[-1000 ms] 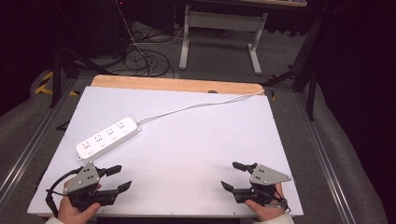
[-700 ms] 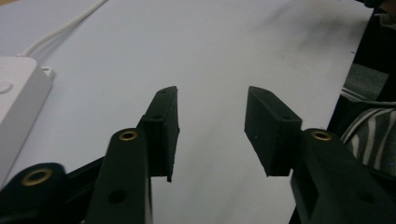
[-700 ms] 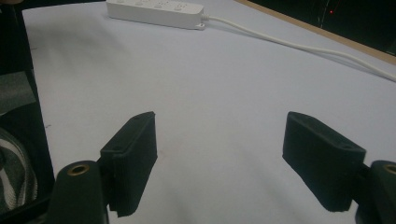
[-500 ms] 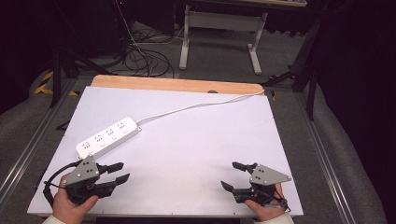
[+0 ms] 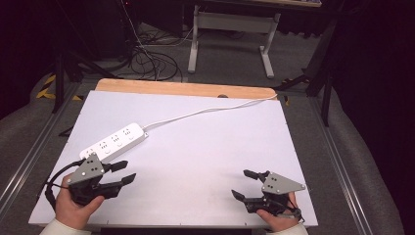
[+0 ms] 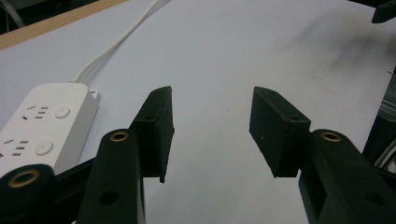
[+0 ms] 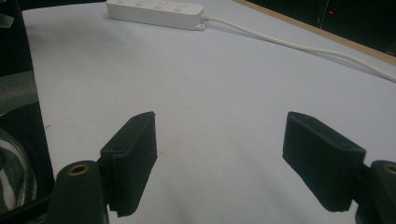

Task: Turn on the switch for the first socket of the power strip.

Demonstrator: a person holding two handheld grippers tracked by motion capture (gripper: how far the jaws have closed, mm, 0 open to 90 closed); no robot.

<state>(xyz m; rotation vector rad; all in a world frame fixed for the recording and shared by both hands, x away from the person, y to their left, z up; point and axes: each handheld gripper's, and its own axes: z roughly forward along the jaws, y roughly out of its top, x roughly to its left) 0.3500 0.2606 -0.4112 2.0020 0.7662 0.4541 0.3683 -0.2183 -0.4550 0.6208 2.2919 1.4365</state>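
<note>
While 2 claws gape, 1 power strip (image 5: 113, 144) lies near.

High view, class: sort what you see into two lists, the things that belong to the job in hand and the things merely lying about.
In the job:
- white power strip with its white cable
- left gripper, jaws open, nothing between them
- right gripper, jaws open, nothing between them
- white table top

Lying about:
- tangled cables on the floor
- white frame legs beyond the table

We see a lab: a white work board (image 5: 205, 147) on a framed table, floor cables (image 5: 147, 58), metal stands (image 5: 195, 44).
</note>
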